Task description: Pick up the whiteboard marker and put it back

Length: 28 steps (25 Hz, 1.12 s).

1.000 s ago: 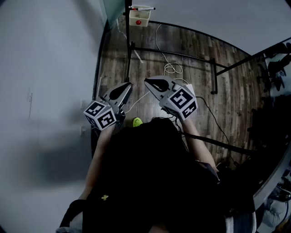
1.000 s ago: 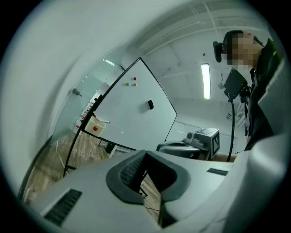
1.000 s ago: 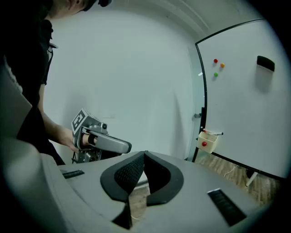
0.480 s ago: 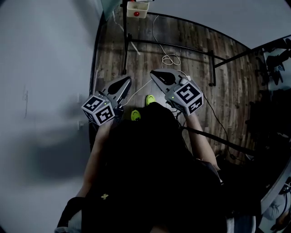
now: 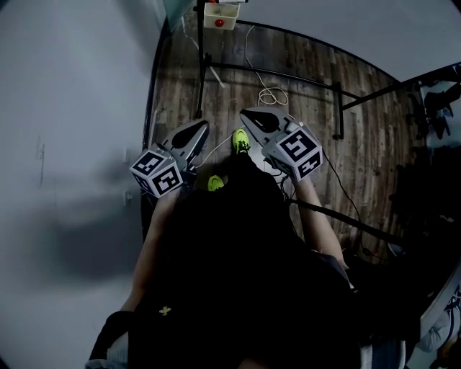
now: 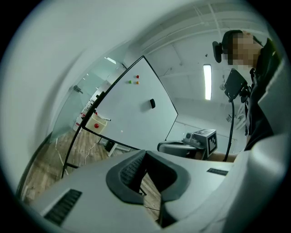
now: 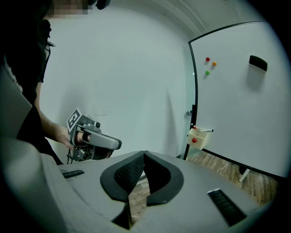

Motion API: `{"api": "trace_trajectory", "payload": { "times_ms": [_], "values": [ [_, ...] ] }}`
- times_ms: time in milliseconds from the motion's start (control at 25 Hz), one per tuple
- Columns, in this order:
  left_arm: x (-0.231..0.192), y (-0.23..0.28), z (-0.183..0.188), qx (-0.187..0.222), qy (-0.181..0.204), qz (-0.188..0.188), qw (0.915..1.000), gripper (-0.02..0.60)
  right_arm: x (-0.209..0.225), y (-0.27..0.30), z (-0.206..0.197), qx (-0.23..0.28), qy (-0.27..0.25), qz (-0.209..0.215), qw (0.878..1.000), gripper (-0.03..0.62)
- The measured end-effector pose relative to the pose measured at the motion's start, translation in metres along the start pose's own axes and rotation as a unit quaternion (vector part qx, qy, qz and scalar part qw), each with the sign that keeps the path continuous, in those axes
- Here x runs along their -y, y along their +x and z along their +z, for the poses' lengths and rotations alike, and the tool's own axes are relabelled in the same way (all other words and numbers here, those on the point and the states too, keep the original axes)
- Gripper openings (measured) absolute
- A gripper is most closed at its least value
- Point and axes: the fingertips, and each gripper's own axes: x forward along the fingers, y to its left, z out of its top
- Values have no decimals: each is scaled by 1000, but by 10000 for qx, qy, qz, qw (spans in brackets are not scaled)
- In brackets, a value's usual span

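The whiteboard marker [image 7: 205, 130] lies across the top of a small cream tray [image 7: 198, 137] with a red dot, hung on the whiteboard [image 7: 236, 104] frame's lower left corner. In the head view the tray [image 5: 220, 15] sits at the top edge, well ahead of both grippers. My left gripper [image 5: 199, 127] is shut with nothing in it, and points level at the board [image 6: 136, 113]. My right gripper [image 5: 245, 114] is also shut and empty, beside the left one and tilted slightly down. Each gripper view shows the other gripper: the right [image 6: 191, 143] and the left [image 7: 93, 141].
A black eraser [image 7: 258, 63] and three small magnets [image 7: 208, 65] sit on the board. The board's black stand legs [image 5: 288, 76] and a white cable [image 5: 270, 94] lie on the wooden floor ahead. A pale wall [image 5: 72, 144] runs along the left. The person's yellow-green shoes [image 5: 240, 139] show below the grippers.
The person has stepped toward the whiteboard: the tray has slid up to the head view's top edge and one shoe has come forward. Both grippers stay shut and empty.
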Motion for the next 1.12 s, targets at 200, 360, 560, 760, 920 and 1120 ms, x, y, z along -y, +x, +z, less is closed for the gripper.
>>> {"api": "trace_trajectory", "payload": {
  "times_ms": [200,360,560,760,920,1120],
  "values": [
    [-9,12,3,-21,5,64,10000,18,19,8,-1,83,76,5,9999,18],
    [-18,28,7,-48,-1,146,9999,18,40,16,0,137,159,78,9998,18],
    [-29,56,18,-51,-79,290,9995,18,75,28,0,127,283,238,9992,18],
    [-47,87,30,-48,-111,413,9991,18,118,44,4,146,312,357,9988,18],
    [-65,115,37,-69,-152,483,9987,18,153,54,5,146,361,483,9981,18],
    [-81,150,52,-35,-132,623,9980,20,189,62,8,158,392,649,9970,18]
  ]
}}
